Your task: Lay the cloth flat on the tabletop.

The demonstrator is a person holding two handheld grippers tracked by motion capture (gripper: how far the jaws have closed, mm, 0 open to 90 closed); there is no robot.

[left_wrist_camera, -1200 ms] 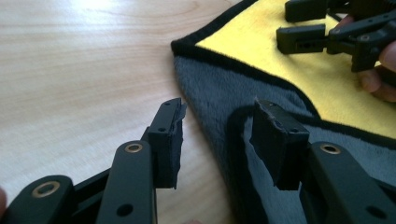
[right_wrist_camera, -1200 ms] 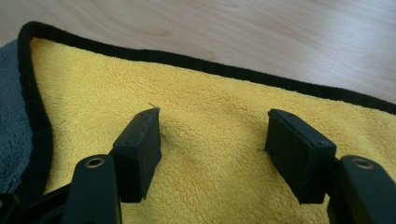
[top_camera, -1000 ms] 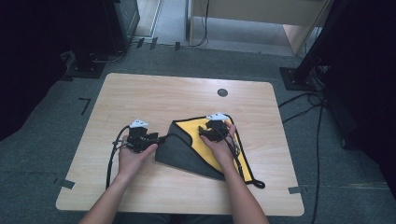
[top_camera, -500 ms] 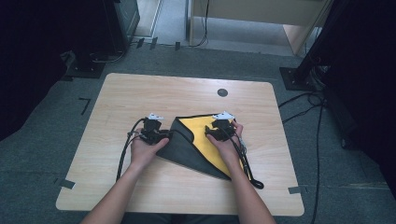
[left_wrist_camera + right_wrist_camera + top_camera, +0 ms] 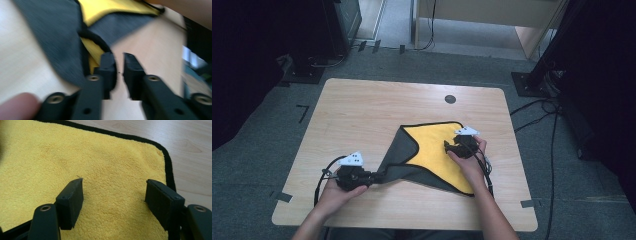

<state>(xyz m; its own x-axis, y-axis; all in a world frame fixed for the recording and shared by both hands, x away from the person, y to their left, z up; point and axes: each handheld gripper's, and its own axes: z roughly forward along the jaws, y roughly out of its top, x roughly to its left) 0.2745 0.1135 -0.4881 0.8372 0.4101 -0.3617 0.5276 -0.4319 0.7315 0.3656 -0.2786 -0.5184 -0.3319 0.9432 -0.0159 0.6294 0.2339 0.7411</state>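
The left gripper view is blurry, so it is hard to see if the left claw (image 5: 119, 65) still bites the cloth (image 5: 57, 37). Its two jaws sit near each other with a small gap. A dark corner of the cloth lies against one jaw, and a fingertip (image 5: 18, 105) is cut off at the bottom. From above, the cloth (image 5: 432, 152) lies on the desk (image 5: 362, 110), yellow side up, with its grey side folded over. One corner is pulled out to the left claw (image 5: 374, 176). The right claw (image 5: 449, 147) rests on the yellow part. In the right gripper view, the right claw (image 5: 113, 195) is wide apart with the yellow cloth (image 5: 100, 165) right under it, holding nothing.
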